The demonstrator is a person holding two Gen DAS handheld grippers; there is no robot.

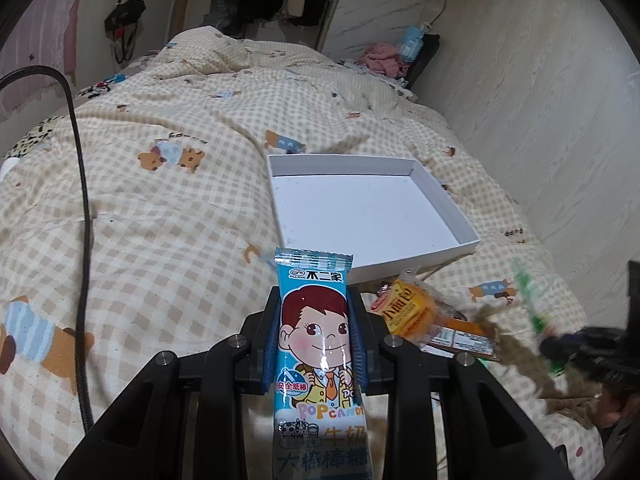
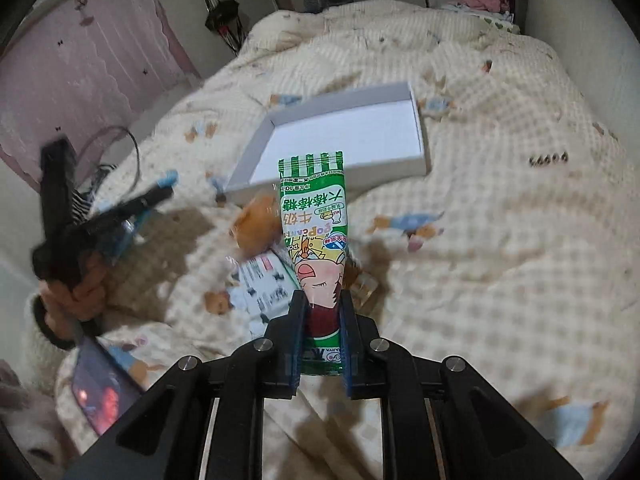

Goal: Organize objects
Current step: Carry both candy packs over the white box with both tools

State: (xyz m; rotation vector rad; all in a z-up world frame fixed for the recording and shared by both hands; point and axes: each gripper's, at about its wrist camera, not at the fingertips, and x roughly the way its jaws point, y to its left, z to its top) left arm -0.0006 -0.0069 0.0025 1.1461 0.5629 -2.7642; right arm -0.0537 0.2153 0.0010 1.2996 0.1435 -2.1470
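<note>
My left gripper (image 1: 315, 300) is shut on a blue candy packet (image 1: 316, 328) with a cartoon child on it, held upright above the checked bedspread. My right gripper (image 2: 323, 300) is shut on a green candy packet (image 2: 316, 216) of the same kind, printed side up and upside down to the camera. The right gripper and green packet (image 1: 532, 308) show blurred at the right edge of the left wrist view. A shallow white box (image 1: 376, 216) lies empty on the bed just beyond both packets, also visible from the right as the white box (image 2: 344, 136).
An orange bread packet (image 1: 408, 308) and a printed carton (image 1: 460, 338) lie on the bedspread in front of the box. A phone (image 2: 104, 388) with a lit screen lies at lower left. A black cable (image 1: 82, 200) runs across the bed. A hand (image 2: 76, 292) holds the left gripper.
</note>
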